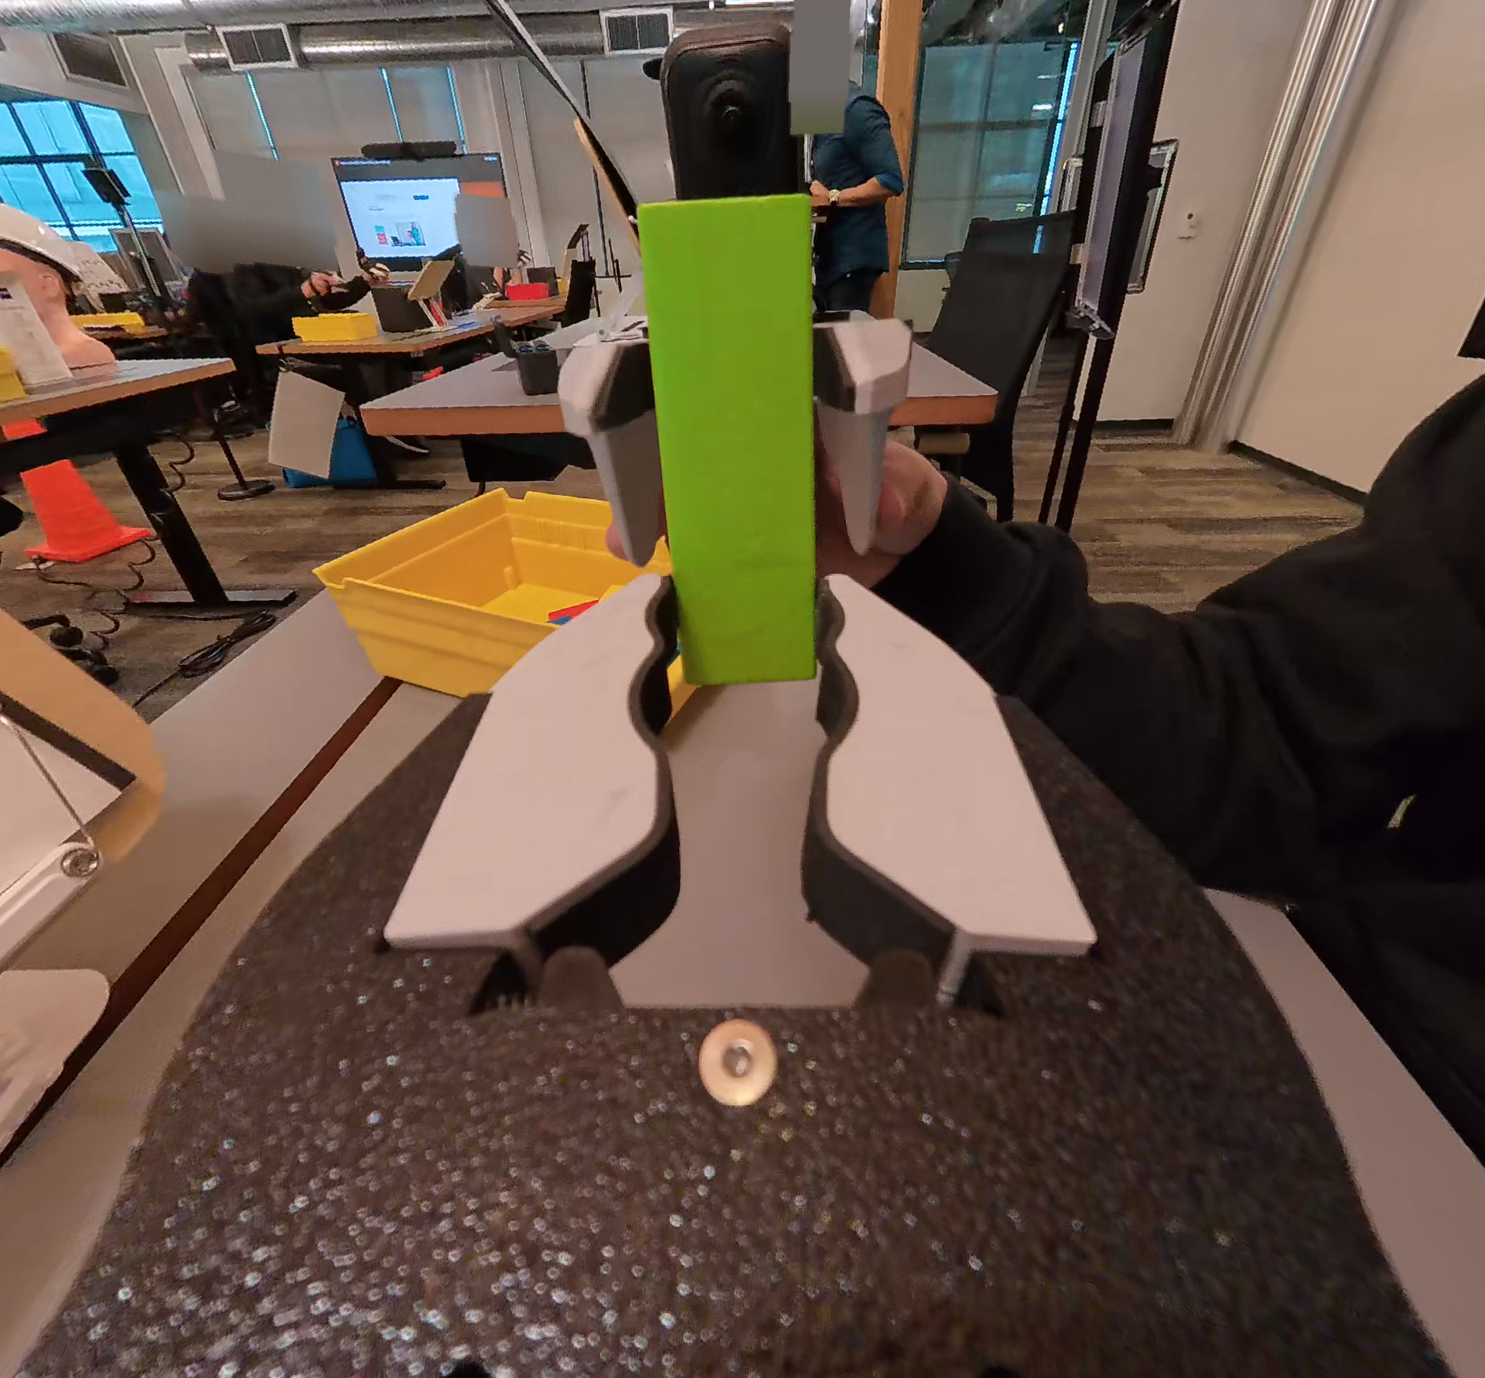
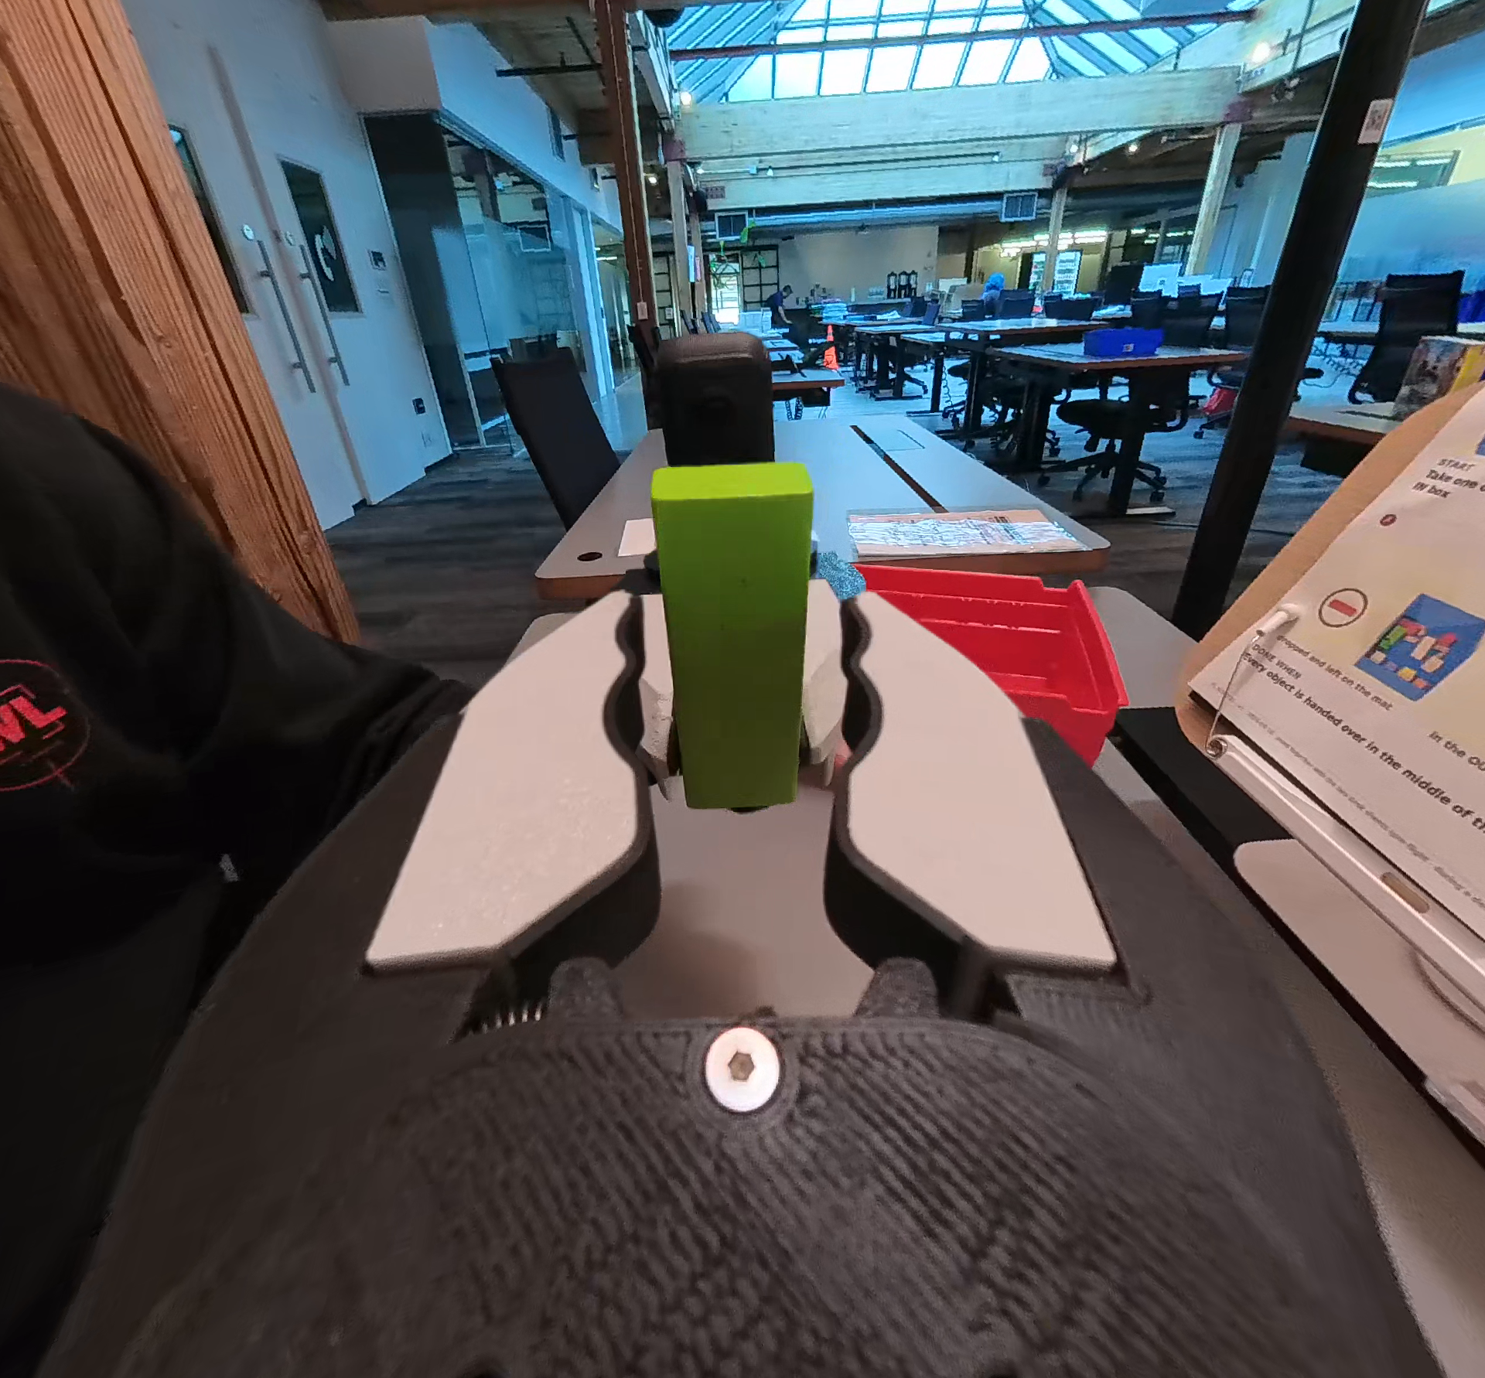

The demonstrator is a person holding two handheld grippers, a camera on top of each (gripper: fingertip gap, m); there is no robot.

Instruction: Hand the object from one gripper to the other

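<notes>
A bright green rectangular block [image 1: 735,440] stands upright in the air between both grippers. My left gripper [image 1: 743,600] is shut on its lower end, with both pads against its sides. My right gripper [image 1: 747,548] faces it from the far side, its fingers flanking the block's middle. In the right wrist view the block [image 2: 731,640] stands between my right gripper's [image 2: 739,608] pads with a narrow gap on each side, so that gripper is open. The left gripper's fingers [image 2: 655,733] show behind, clamped on the block.
A yellow bin [image 1: 450,600] with coloured pieces sits on the grey table to the left. A red bin [image 2: 1004,640] sits to the right, beside a binder with an instruction sheet [image 2: 1326,697] and a black pole [image 2: 1286,295]. A black sleeve [image 1: 1205,697] reaches in from the right. The gap from one gripper's tips to the other's is roughly 4 cm.
</notes>
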